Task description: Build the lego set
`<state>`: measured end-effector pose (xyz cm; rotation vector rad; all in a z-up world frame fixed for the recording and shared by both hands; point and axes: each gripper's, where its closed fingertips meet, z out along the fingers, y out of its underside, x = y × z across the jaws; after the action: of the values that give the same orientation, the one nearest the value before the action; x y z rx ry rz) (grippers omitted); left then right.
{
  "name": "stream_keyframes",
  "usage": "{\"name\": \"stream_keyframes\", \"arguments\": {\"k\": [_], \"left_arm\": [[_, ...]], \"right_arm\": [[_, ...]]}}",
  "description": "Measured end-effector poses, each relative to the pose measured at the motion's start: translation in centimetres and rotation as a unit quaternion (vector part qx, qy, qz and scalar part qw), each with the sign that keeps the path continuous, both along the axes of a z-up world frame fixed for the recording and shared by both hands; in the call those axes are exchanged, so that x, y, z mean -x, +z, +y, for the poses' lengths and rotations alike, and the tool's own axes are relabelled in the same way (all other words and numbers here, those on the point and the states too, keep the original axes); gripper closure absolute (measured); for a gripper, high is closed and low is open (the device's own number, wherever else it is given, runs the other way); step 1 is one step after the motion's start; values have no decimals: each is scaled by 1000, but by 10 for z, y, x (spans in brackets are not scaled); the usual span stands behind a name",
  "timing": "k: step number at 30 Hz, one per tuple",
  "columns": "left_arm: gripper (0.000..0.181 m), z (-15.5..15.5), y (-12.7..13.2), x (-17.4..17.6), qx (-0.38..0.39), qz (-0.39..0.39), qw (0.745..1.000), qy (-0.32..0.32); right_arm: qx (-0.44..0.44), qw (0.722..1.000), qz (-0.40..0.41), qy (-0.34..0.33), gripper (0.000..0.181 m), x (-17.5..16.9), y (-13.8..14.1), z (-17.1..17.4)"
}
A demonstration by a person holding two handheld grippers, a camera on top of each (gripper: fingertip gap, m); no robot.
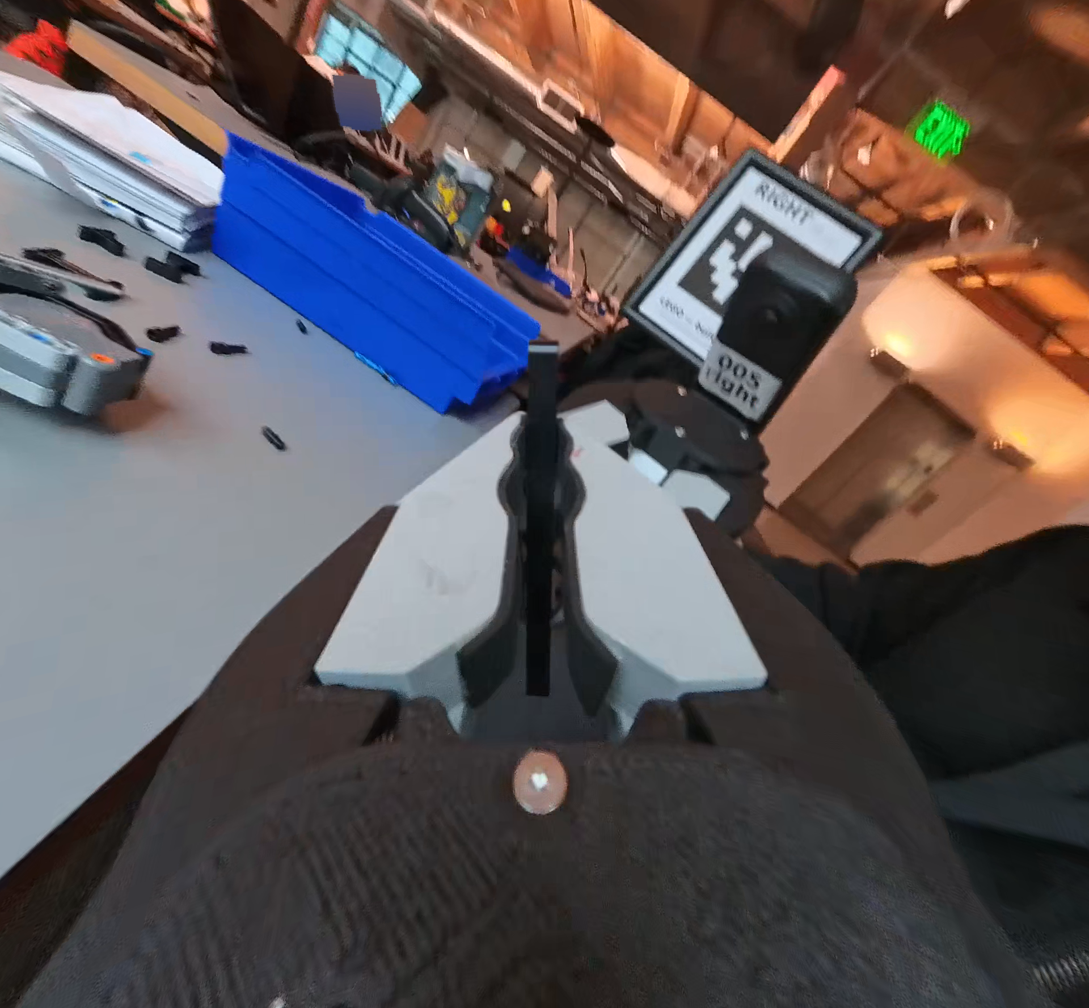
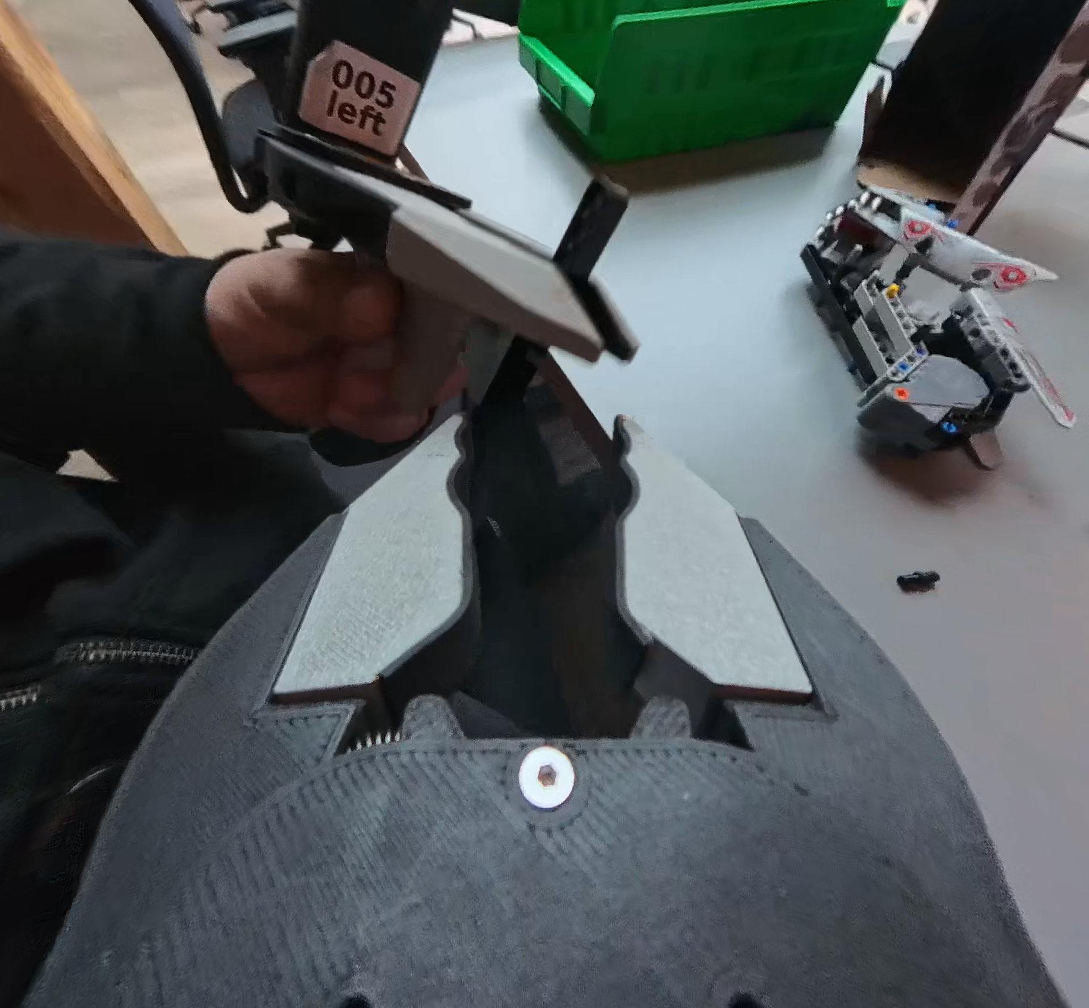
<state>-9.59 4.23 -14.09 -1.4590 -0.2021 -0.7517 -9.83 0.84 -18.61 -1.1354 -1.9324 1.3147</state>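
Sitting at the right of the right wrist view, the lego model (image 2: 937, 331) looks largely assembled: grey beams, black frame, white wing panels with red marks. Loose black pieces (image 1: 171, 266) on the grey surface (image 1: 206, 508) suggest steps remain. Left tongs (image 1: 542, 449) are pinching a black strip (image 1: 542, 508) upright; right tongs (image 2: 539, 443) are spread, empty, near it.

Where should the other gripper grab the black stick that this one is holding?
Probably the bare end of the black stick that pokes out past the left gripper. The rest is clamped between its fingers. The open right gripper could come from the tip side and pinch the flat faces, since the stick is thin.
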Motion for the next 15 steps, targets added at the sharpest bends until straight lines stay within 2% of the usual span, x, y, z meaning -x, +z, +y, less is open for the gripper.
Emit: {"name": "stream_keyframes", "arguments": {"k": [4,5,8,10,12,15], "left_arm": [[175,3,6,0,-31,-25,999,9],[175,5,5,-4,-30,-21,999,7],[166,-1,10,7,-13,-1,1000,-1],[165,-19,24,39,-11,21,999,35],[169,-49,39,73,-2,80,993,89],[161,-103,39,110,56,178,966,177]], "right_arm": [[29,998,-30,36,147,4,-13,-20],[34,998,-36,42,167,4,-15,-22],[28,999,-42,17,177,11,-14,-5],[-16,998,-39,-37,178,19,-6,34],[-67,991,-67,-95,179,28,2,84],[-187,950,-145,-202,178,43,-14,175]]}}
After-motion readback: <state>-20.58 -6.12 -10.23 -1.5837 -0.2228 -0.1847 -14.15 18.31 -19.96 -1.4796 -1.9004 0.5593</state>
